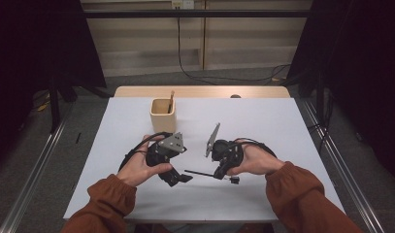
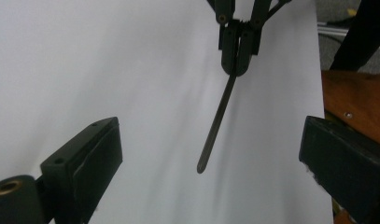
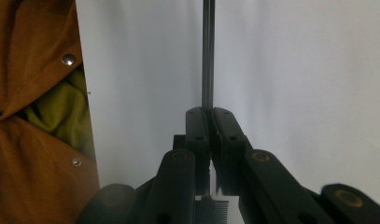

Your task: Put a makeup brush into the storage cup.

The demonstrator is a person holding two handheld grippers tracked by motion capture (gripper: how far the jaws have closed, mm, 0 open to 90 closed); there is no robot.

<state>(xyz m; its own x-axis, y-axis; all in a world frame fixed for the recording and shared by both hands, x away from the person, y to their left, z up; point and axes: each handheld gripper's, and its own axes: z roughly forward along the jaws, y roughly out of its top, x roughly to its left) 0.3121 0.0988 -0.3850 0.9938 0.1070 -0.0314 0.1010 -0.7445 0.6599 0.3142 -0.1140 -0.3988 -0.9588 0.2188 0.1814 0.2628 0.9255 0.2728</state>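
- Your right gripper (image 1: 215,173) is clamped on a thin dark comb with a long pointed handle (image 1: 199,173), whose tip points toward your left gripper (image 1: 181,178).
- Your left gripper's jaws stand wide apart, just short of that tip: a handover seems in hand.
- Next, close on the handle.
- The white tabletop (image 1: 263,121) around both grippers is bare; the wooden cup (image 1: 163,115) stands well beyond them.

We've got open white tabletop (image 1: 263,121) across the whole right half and far right corner, an easy lane for a hand. Far left of centre, a small pale wooden box (image 1: 163,115) with a stick standing in it blocks that stretch. Between our two sets of tongs the gap is tight: the thin dark comb handle (image 1: 201,173) pinched in our right tongs (image 1: 215,175) juts across toward our left tongs (image 1: 181,178), whose jaws stand wide, the handle's tip hanging short of them.
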